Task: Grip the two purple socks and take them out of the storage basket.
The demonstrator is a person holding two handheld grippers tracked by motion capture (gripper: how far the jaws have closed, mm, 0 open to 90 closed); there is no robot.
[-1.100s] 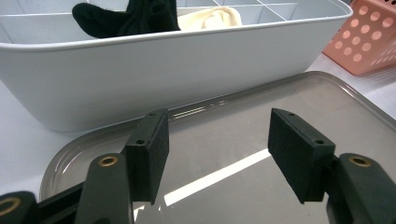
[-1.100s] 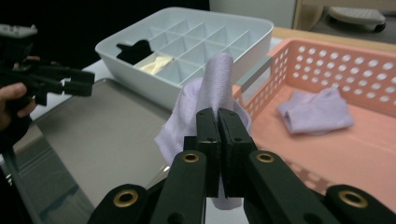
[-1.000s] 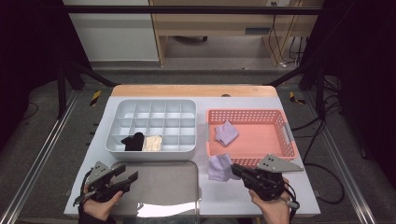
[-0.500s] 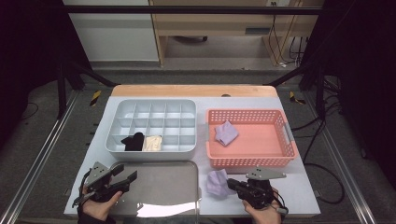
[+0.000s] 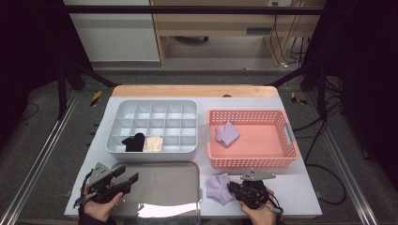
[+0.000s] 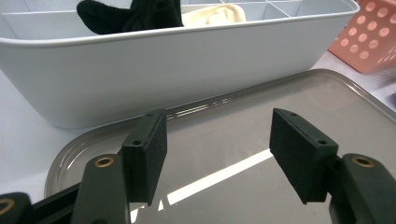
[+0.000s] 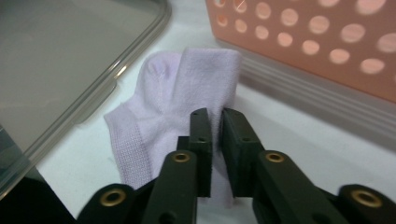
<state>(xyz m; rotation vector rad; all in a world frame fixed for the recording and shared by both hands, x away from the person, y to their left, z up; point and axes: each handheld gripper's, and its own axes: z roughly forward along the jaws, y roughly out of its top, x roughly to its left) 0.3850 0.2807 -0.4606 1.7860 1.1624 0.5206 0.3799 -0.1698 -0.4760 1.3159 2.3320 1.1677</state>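
Observation:
A lilac sock (image 5: 218,187) (image 7: 177,102) lies flat on the white table, just in front of the pink basket (image 5: 281,161). My right gripper (image 5: 233,190) (image 7: 215,122) is shut on the sock's near edge. A second lilac sock (image 5: 227,133) rests inside the basket. My left gripper (image 5: 127,179) (image 6: 217,151) hovers open over the grey tray lid (image 5: 159,187) (image 6: 243,140), with nothing between its jaws. Beyond it stands the white divided organiser (image 5: 183,151) (image 6: 163,70), with a black sock (image 5: 133,141) (image 6: 130,14) and a cream sock (image 5: 153,143) (image 6: 212,15) in its front cells.
The table's front edge runs close under both hands. The basket's wall (image 7: 327,51) rises right beside the held sock. Metal rails flank the table on both sides.
My right gripper has pulled back toward the front edge and lowered, bringing the lilac sock down onto the table. The left gripper has stayed where it was.

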